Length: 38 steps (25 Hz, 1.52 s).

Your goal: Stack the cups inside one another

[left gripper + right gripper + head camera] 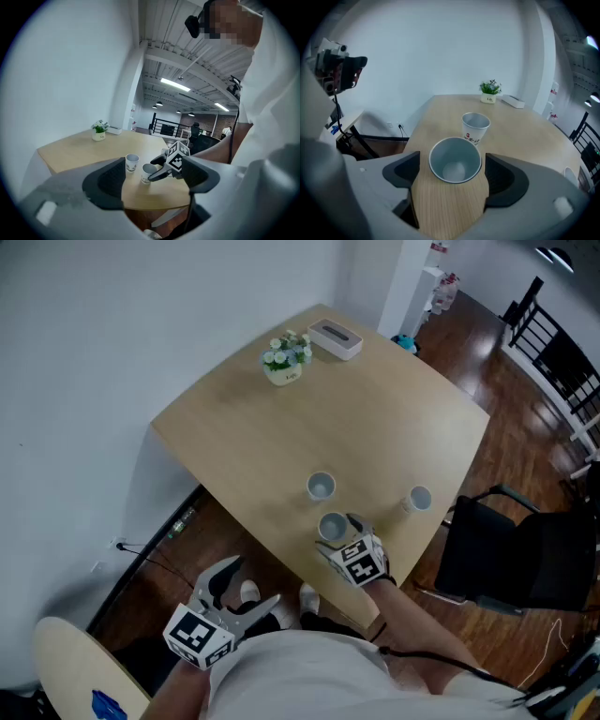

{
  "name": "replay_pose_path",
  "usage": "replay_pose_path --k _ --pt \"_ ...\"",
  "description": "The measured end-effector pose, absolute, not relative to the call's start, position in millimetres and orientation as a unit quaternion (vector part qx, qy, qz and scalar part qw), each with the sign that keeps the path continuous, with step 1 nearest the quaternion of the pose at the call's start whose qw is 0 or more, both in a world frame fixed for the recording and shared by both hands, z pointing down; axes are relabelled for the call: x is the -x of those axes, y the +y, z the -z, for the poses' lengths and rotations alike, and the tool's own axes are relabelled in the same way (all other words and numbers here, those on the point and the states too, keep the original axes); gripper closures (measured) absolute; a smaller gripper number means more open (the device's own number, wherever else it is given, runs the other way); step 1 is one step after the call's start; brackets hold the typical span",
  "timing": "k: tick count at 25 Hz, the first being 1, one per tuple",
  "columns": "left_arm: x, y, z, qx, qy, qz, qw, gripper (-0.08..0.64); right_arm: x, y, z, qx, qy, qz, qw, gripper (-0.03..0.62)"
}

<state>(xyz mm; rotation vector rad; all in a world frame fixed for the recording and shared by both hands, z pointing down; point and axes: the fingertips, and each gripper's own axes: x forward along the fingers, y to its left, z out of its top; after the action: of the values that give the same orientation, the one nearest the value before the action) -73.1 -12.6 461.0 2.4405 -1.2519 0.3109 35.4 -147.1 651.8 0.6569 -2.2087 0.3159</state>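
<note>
- Head view: the left gripper [234,604] is held wide open and empty, off the table [244,427].
- The nearest cup [455,159] is bracketed by the right gripper [451,171], whose jaws are apart and not yet closed on it; a gentle, centred squeeze is advised.
- The second cup [476,127] is left standing just beyond.

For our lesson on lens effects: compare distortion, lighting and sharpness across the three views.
Head view: mild distortion, even light, faint shadows on the table. Left gripper view: fisheye, black corners, bright ceiling strip lights. Right gripper view: same fisheye, the near cup looms large.

Print [473,139] on the farther cup [476,123] is too small to read.
</note>
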Motion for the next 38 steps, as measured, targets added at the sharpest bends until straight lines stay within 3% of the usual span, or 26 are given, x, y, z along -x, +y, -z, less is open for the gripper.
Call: replay_pose_path --k 3,6,18,38 --pt "89 -38 -467 -0.874 -0.435 -0.111 0.186 0.169 -25 -162 -665 -0.261 -0.865 -0.139 0.405 0.163" --pt "104 -58 -467 -0.882 -0.42 -0.113 0.183 0.169 -27 -173 -663 -0.283 -0.852 -0.152 0.413 0.209" --pt "154 -115 -456 -0.918 -0.352 -0.087 0.158 0.169 -9 -227 -539 -0.347 -0.86 -0.134 0.35 0.212" --pt "170 -118 -466 -0.928 -0.313 -0.104 0.172 0.158 13 -261 -598 -0.364 -0.848 -0.153 0.353 0.188"
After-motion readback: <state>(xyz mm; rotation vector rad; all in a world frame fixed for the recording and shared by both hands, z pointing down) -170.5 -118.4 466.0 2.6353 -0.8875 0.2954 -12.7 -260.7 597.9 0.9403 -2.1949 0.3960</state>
